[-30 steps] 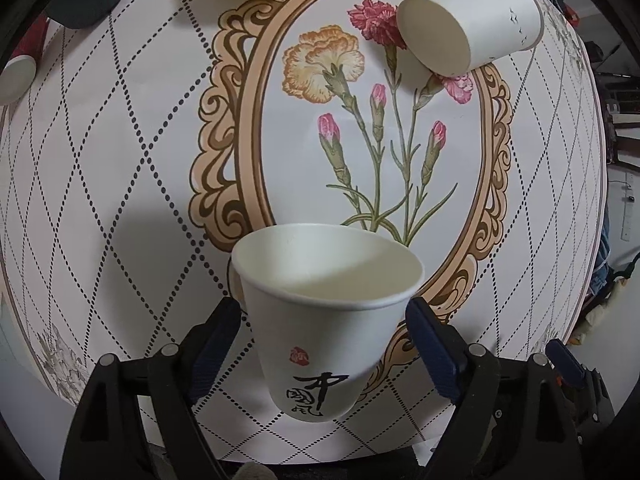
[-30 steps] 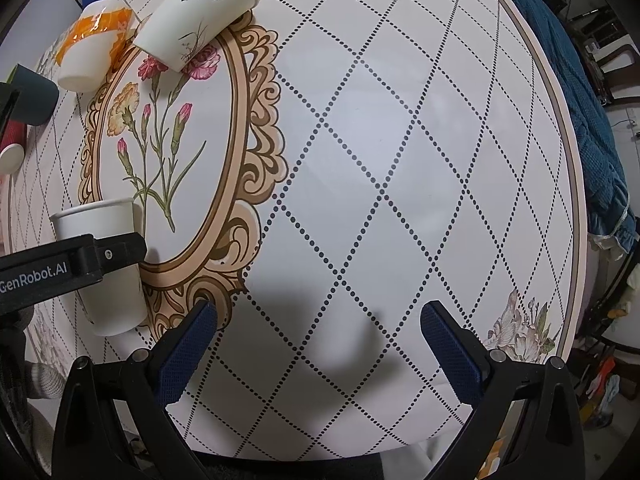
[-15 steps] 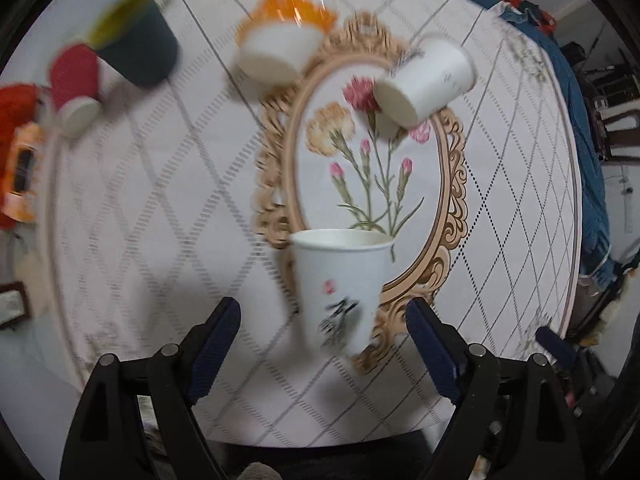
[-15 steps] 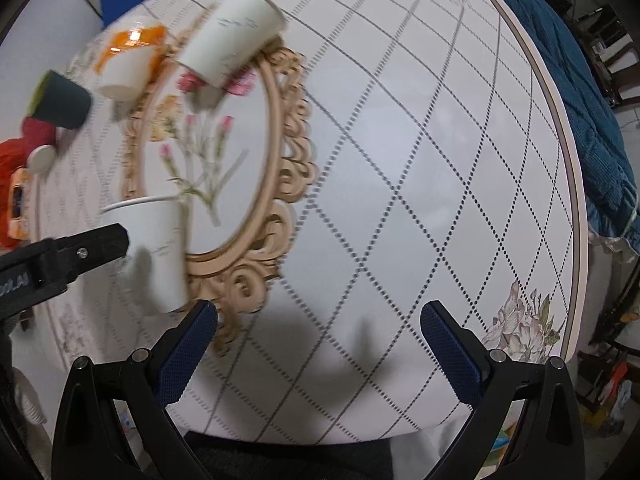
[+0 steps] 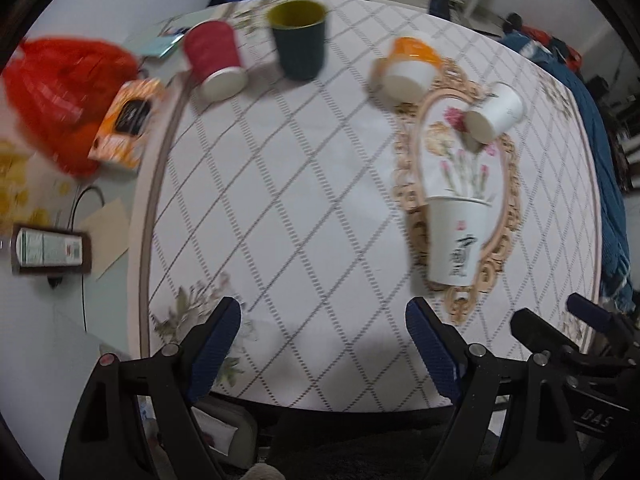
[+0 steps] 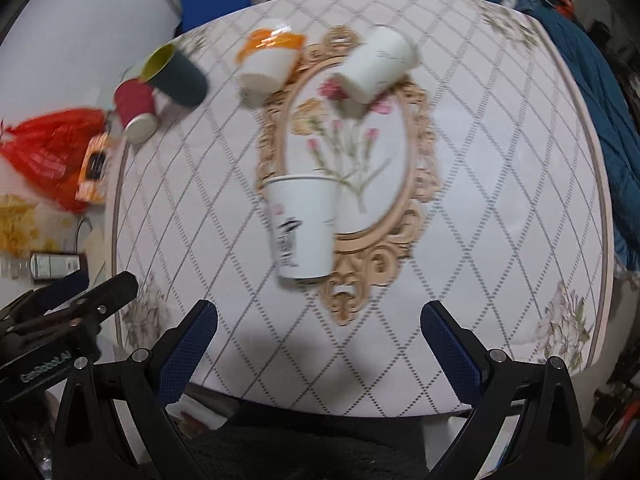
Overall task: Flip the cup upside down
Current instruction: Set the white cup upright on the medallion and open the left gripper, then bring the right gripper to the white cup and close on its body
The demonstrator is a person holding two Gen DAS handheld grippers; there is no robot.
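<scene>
A white paper cup with black calligraphy [image 5: 456,240] stands upright, mouth up, on the flowered oval of the tablecloth; it also shows in the right wrist view [image 6: 302,226]. My left gripper [image 5: 322,344] is open and empty, near the table's front edge, left of and nearer than the cup. My right gripper [image 6: 318,344] is open and empty, nearer than the cup and apart from it. The left gripper's body shows at the lower left of the right wrist view [image 6: 68,312].
A white cup [image 6: 376,64], an orange and white cup [image 6: 268,58] and a red cup [image 6: 136,110] stand mouth down at the back. A dark green cup [image 6: 176,74] stands upright. A red bag [image 5: 64,96] and an orange box [image 5: 128,124] lie left.
Both grippers have pulled back and up from the table. The left gripper, which stood around the calligraphy cup, is now clear of it and to its left. The cup stays upright.
</scene>
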